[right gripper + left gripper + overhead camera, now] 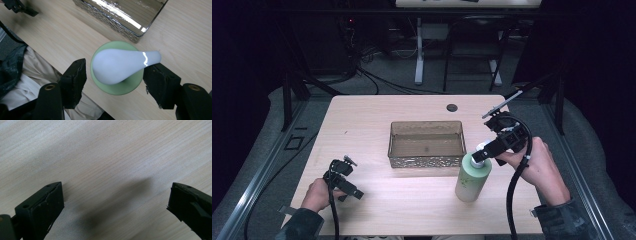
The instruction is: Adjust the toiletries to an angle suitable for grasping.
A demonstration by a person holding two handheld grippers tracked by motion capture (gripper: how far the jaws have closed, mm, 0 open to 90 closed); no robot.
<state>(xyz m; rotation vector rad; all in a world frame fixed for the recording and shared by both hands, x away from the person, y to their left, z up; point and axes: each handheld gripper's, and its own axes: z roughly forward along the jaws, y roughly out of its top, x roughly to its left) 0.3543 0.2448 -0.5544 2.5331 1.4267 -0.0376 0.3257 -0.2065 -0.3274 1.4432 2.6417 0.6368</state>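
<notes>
We hold our right tool over the green pump bottle, which stands upright on the surface just beside the basket. Its jaws straddle the white pump head without yet pinching it, lined up for a grip. Our left tool idles, spread.

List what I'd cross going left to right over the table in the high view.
left gripper → basket → green bottle → right gripper, its jaws either side of the bottle's white pump head, one pad touching its spout.
</notes>
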